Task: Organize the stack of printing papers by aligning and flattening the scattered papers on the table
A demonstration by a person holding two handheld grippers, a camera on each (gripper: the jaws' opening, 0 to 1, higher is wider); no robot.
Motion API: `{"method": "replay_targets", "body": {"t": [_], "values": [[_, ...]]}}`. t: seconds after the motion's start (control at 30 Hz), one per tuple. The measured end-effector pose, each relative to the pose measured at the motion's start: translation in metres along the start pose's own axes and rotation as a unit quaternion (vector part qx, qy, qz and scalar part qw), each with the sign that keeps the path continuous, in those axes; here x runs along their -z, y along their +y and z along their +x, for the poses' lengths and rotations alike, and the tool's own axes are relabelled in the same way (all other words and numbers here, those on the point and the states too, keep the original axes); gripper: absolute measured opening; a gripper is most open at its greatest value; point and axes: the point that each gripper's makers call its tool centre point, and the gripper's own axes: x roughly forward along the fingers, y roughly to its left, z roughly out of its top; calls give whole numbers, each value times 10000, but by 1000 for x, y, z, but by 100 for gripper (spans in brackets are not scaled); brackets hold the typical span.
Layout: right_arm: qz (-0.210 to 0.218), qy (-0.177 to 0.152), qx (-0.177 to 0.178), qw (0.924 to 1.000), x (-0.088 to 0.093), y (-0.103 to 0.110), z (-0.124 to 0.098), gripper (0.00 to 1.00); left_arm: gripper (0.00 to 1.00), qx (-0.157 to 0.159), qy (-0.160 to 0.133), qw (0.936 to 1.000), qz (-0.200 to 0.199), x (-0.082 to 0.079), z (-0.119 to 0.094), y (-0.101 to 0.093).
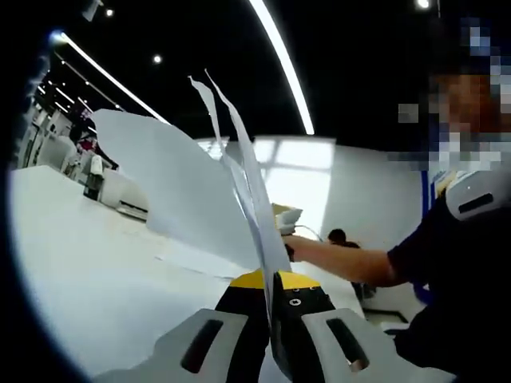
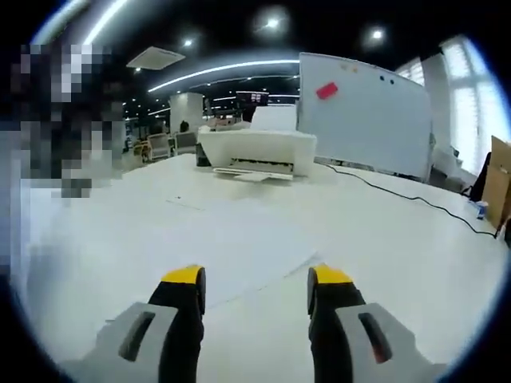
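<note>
In the left gripper view we see our left gripper (image 1: 270, 291) with its fingers (image 1: 239, 307) pressed together on a bundle of printing papers (image 1: 192, 191), pinching the sheets at their lower edge so that they rise from the yellow tips, curl and fan apart above the white counter (image 1: 88, 271). More sheets lie flat on the counter just beyond the fingers. To the right of the lifted papers a person's forearm (image 1: 351, 262) reaches in towards them, with a dark sleeve (image 1: 455, 263) nearer the right edge. The right gripper view gives us what the other does not: our right gripper (image 2: 256, 297) with its fingers (image 2: 182, 299) spread wide apart and holding nothing, hovering over a flat sheet of paper (image 2: 215, 255) that lies on the counter between and ahead of the two tips. Farther back on the counter stands a white printer (image 2: 257, 152), a whiteboard (image 2: 367, 116) behind it to the right, and a black cable (image 2: 415, 198) trailing towards the counter's right edge.
</note>
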Motion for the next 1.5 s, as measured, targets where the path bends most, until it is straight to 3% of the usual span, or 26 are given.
{"method": "replay_targets", "body": {"t": [0.47, 1.0, 1.5], "values": [[123, -181, 206, 9995, 4, -26, 39, 47, 6, 7, -15, 10000, -54, 0, 1, 0], [292, -150, 418, 9986, 13, -49, 78, 47, 6, 24, -33, 9999, -125, -1, 1, 2], [263, -356, 331, 9985, 13, -52, 96, 47, 6, 19, -61, 9998, -175, -1, 0, 6]]}}
